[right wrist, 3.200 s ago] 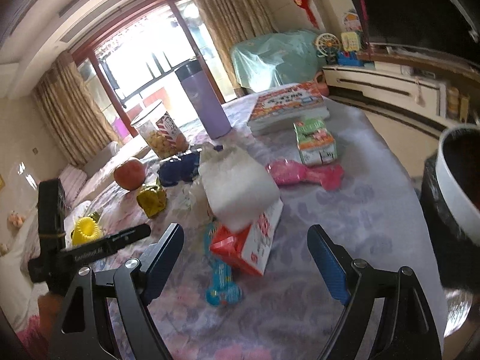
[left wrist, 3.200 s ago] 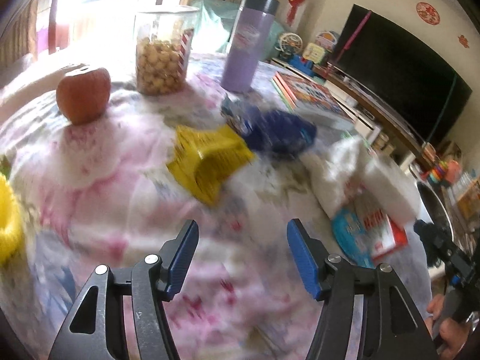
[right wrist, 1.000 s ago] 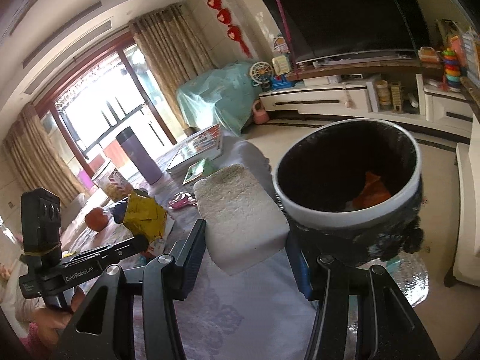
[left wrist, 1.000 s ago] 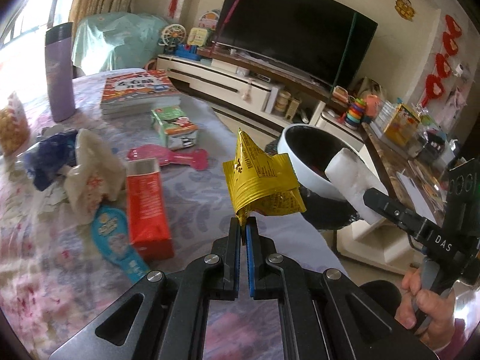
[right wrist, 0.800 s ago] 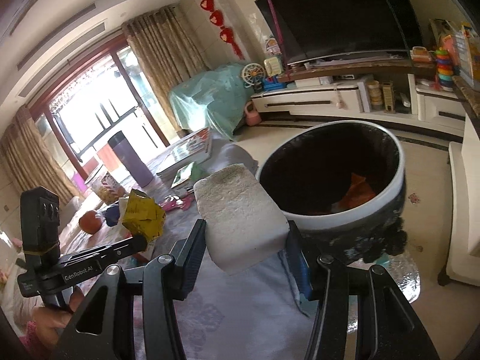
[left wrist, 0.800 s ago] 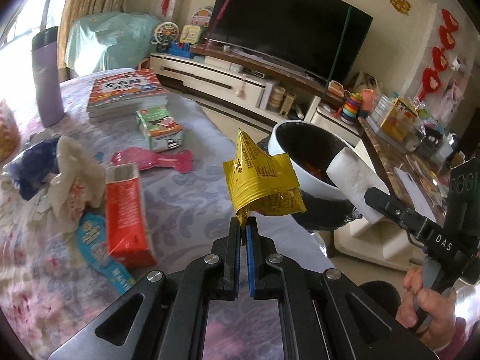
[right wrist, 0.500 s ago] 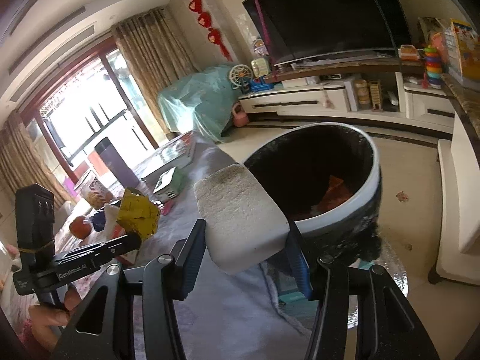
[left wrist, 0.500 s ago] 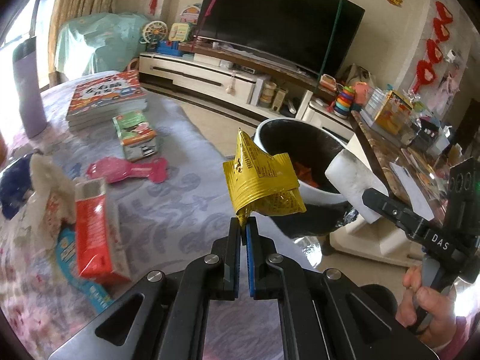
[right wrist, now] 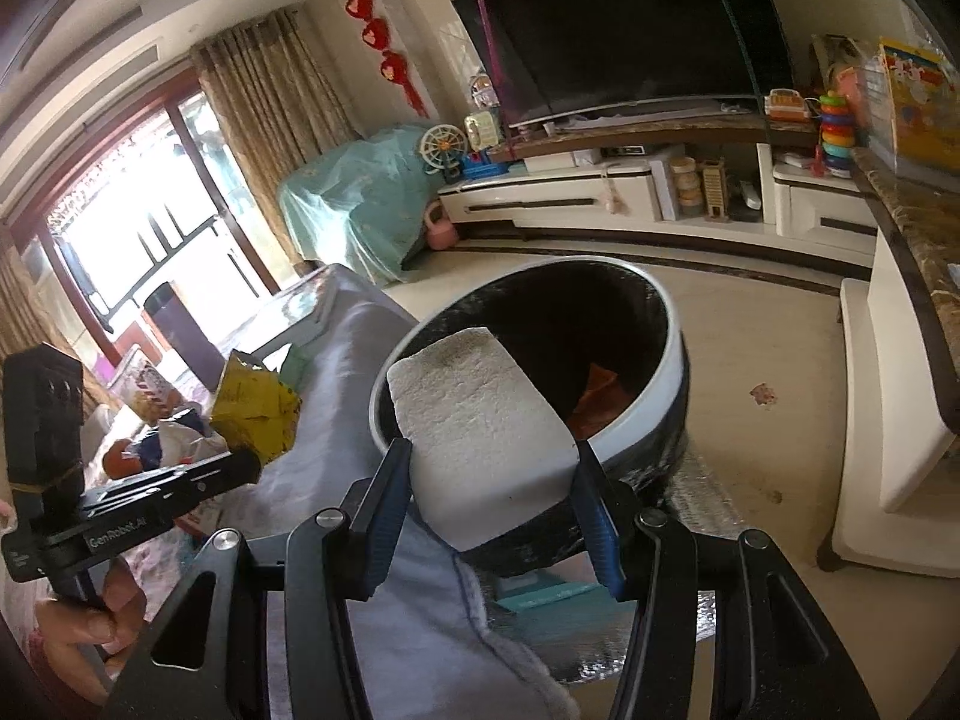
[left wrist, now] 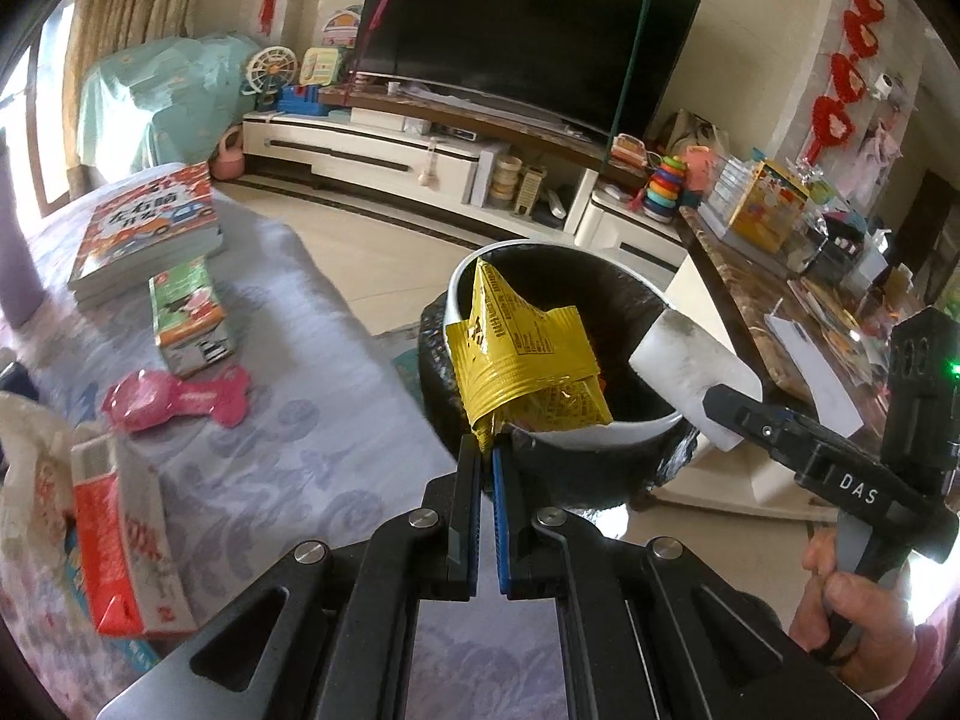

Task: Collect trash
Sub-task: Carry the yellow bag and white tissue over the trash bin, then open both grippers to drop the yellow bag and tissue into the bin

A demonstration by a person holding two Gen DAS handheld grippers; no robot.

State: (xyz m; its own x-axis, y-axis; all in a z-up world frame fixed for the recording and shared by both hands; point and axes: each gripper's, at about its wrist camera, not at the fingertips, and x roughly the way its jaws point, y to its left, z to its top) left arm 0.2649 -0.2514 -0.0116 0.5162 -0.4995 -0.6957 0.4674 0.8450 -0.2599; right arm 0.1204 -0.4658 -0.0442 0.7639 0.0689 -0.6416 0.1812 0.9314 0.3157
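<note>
My left gripper [left wrist: 487, 447] is shut on the bottom corner of a crumpled yellow snack wrapper [left wrist: 522, 354], which hangs in front of the near rim of the round bin [left wrist: 600, 429]. The bin has a white rim and a black liner, with an orange scrap inside [right wrist: 594, 399]. My right gripper [right wrist: 489, 462] is shut on a white tissue pack [right wrist: 480, 432], held just over the bin's near edge [right wrist: 672, 354]. From the right wrist view the wrapper [right wrist: 255, 414] and the left gripper [right wrist: 240, 465] sit to the left, above the table.
The floral-clothed table [left wrist: 288, 420] still carries a red carton [left wrist: 120, 552], a pink bone-shaped wrapper [left wrist: 180, 402], a green-and-white box [left wrist: 189, 312] and a stack of books [left wrist: 150, 228]. Behind the bin stand a TV console [left wrist: 420, 150] and a marble counter [left wrist: 780, 312].
Both grippers have travelled from above the table toward the bin, each keeping hold of its item. The bin now looms larger and sits directly behind the wrapper and the tissue pack.
</note>
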